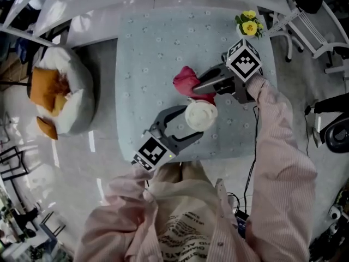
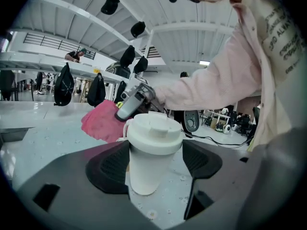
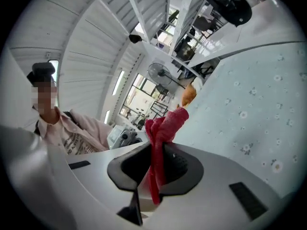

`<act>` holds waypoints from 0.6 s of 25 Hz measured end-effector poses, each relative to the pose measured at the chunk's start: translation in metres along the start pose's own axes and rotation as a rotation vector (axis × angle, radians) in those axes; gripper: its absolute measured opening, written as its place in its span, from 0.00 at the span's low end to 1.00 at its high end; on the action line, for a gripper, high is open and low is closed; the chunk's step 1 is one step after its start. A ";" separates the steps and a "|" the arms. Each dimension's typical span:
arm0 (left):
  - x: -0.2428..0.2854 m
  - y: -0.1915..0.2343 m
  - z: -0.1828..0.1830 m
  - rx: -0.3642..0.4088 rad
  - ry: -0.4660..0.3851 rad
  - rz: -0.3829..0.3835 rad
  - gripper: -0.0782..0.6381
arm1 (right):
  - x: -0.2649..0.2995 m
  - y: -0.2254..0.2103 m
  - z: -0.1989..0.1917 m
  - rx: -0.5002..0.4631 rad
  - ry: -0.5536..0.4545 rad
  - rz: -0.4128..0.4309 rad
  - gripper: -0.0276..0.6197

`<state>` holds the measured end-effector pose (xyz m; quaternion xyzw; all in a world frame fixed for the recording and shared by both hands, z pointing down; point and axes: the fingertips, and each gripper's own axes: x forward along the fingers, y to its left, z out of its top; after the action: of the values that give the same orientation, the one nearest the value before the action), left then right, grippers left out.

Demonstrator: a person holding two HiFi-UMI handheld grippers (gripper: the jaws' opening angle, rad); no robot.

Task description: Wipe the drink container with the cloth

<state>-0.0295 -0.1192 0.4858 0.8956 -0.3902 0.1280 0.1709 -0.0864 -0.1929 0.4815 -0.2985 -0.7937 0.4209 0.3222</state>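
Jaws, left: the left gripper [image 2: 153,162] is closed round the cup [image 2: 151,147]. One pad lies against the body and the other meets the lid rim.
Jaws, right: the right gripper [image 3: 156,169] is clamped on a fold of the cloth [image 3: 165,123], which bunches out past the tips.
Worktop: pale, with a small flower print [image 1: 158,48]. It carries the cup near the person's edge.
Cup, place: upright on the worktop [image 2: 43,138], standing between the left jaws. In the head view it [image 1: 200,115] sits just on the near side of the cloth [image 1: 185,79].
Cup, build: white, with a tapered body and a wider lid with a raised tab on top.
Cup, handling: likely light and rigid, with smooth walls that may slip. The taper gives the pads less to bear on lower down. It would probably tip easily if pushed at the lid. Fill level cannot be told.
Cup, hold: best taken at mid-body, under the lid rim, as the left gripper [image 1: 193,123] has it. That leaves the lid and far side open for wiping.
Cloth, place: pink, hanging from the right gripper [image 1: 199,89], just beside the lid. Whether it touches the cup cannot be told.
Cloth, handling: soft and limp, so it will drape and drag. A bunched pinch suits it. Wipe with light pressure so the cup stays put.
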 end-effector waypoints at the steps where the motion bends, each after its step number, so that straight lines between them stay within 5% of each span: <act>1: 0.000 0.000 0.000 -0.001 -0.001 0.001 0.59 | 0.003 0.003 0.000 -0.001 0.032 0.022 0.13; 9: 0.000 0.000 -0.001 -0.011 0.002 0.011 0.59 | 0.011 0.023 -0.001 0.003 0.179 0.140 0.13; 15: 0.001 0.001 -0.002 -0.013 0.003 0.006 0.59 | 0.013 0.021 -0.002 0.112 0.176 0.208 0.13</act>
<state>-0.0298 -0.1198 0.4880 0.8931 -0.3935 0.1273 0.1771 -0.0888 -0.1726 0.4679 -0.3963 -0.7026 0.4677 0.3613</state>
